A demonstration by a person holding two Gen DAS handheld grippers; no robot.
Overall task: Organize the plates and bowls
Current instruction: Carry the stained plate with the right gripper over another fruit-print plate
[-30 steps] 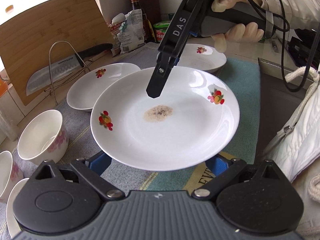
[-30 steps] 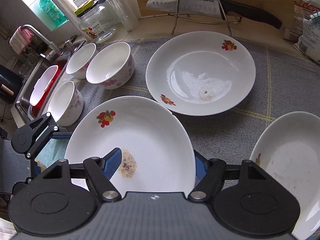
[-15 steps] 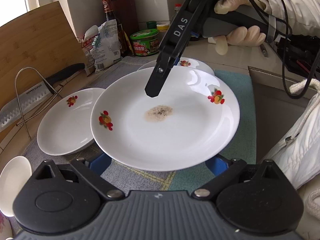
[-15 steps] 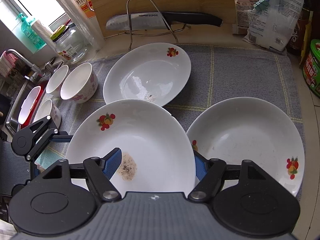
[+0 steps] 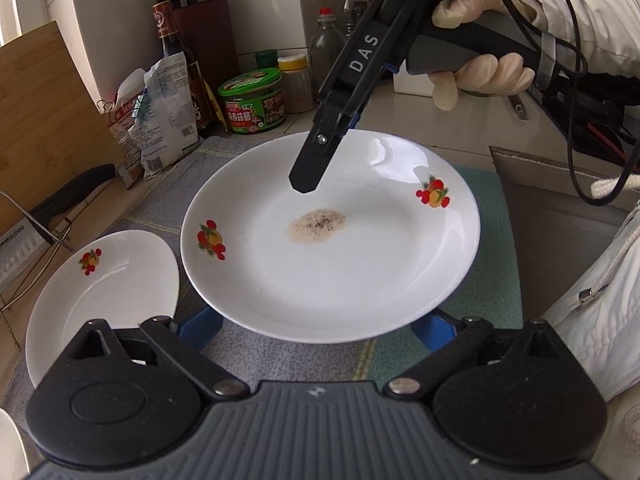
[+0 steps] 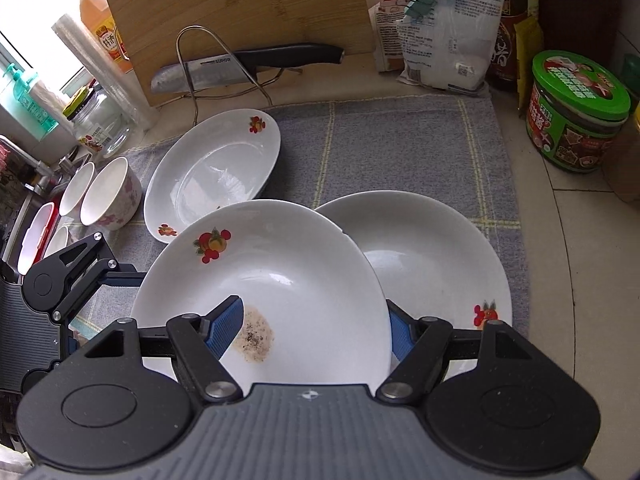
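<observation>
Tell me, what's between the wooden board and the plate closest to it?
A big knife lies between the wooden board and that plate; the right wrist view shows it.

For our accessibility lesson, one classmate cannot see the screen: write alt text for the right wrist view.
The right gripper clamps the rim of a stained white plate, held partly over a second plate on a grey cloth; bowls stand left.

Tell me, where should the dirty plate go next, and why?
Probably carry the stained plate a little further right and lower it onto the empty plate on the grey mat. The right gripper pinches its rim, it hangs partly over that plate, and the two look alike, so stacking seems sensible.
</observation>
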